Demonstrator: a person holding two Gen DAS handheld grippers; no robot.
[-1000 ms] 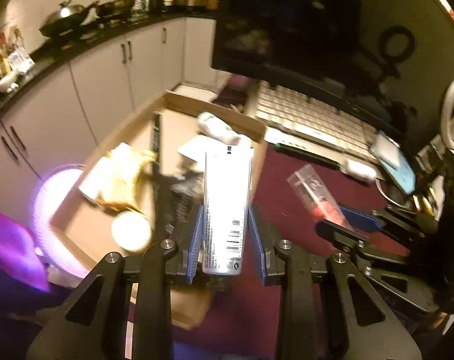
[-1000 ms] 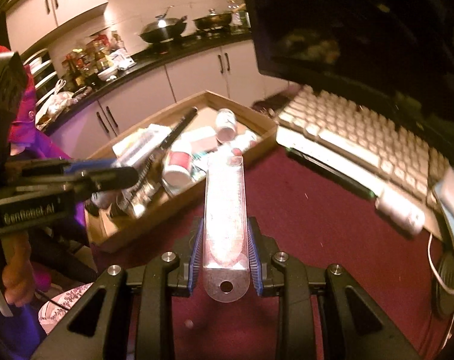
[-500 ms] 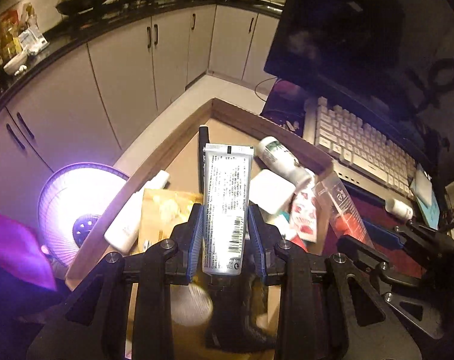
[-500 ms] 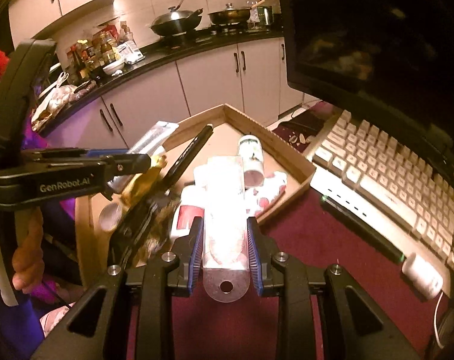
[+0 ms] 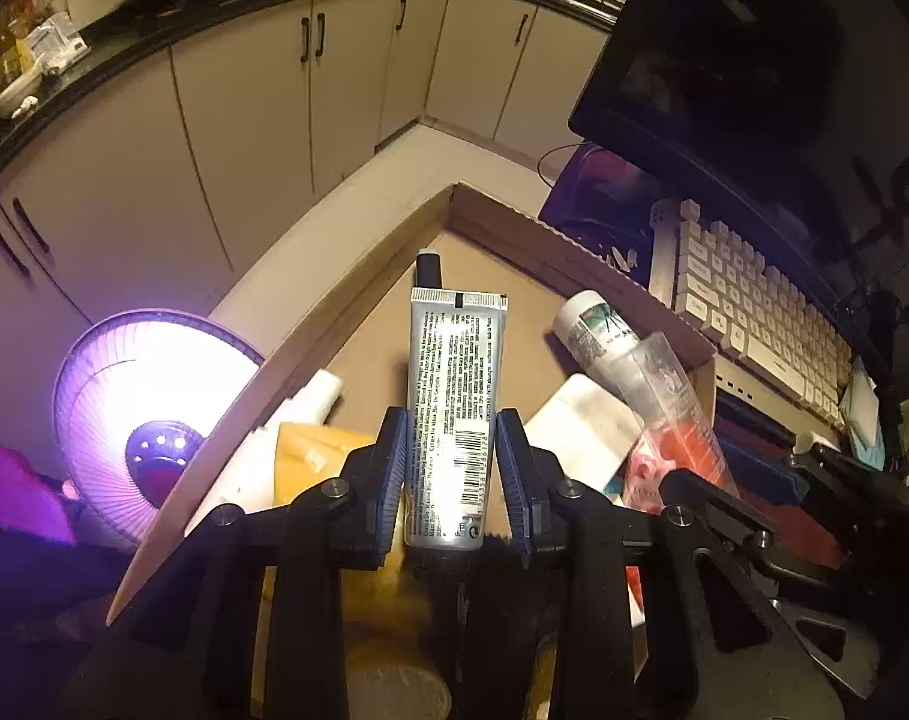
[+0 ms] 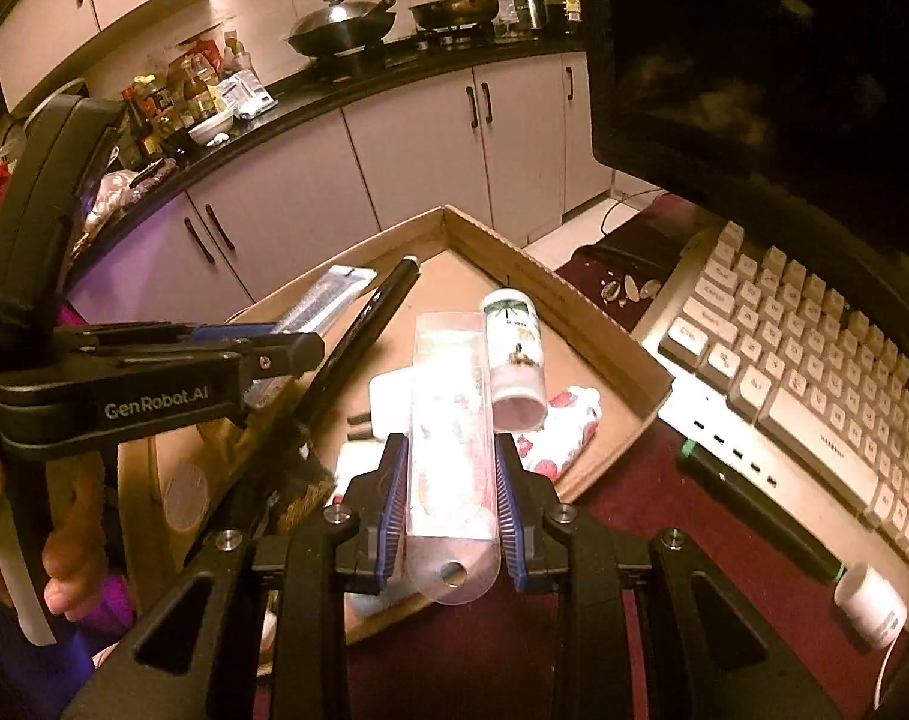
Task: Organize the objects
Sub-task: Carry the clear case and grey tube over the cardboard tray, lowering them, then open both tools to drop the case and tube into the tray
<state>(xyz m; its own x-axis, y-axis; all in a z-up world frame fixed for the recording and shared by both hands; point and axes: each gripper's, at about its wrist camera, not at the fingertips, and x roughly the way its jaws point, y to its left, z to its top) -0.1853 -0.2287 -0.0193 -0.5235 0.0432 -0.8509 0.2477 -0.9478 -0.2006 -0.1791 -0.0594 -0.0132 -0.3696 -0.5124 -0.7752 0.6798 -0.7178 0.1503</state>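
My left gripper (image 5: 451,474) is shut on a silver tube with a barcode (image 5: 454,408) and holds it above the cardboard box (image 5: 514,228). My right gripper (image 6: 451,492) is shut on a clear plastic package with pink contents (image 6: 451,420), over the box's near edge (image 6: 598,312). The left gripper with its silver tube (image 6: 328,300) shows at the left of the right wrist view. The clear package (image 5: 670,402) and the right gripper show at the right of the left wrist view.
The box holds a white bottle (image 6: 514,354), a long black stick (image 6: 370,318), a white pad (image 5: 580,426), a yellow packet (image 5: 316,450) and a strawberry-print pouch (image 6: 562,426). A keyboard (image 6: 814,372) and monitor (image 6: 754,60) stand right. A glowing heater (image 5: 148,408) is left of the box.
Both grippers have moved from over the maroon tabletop to over the cardboard box, each still holding its item.
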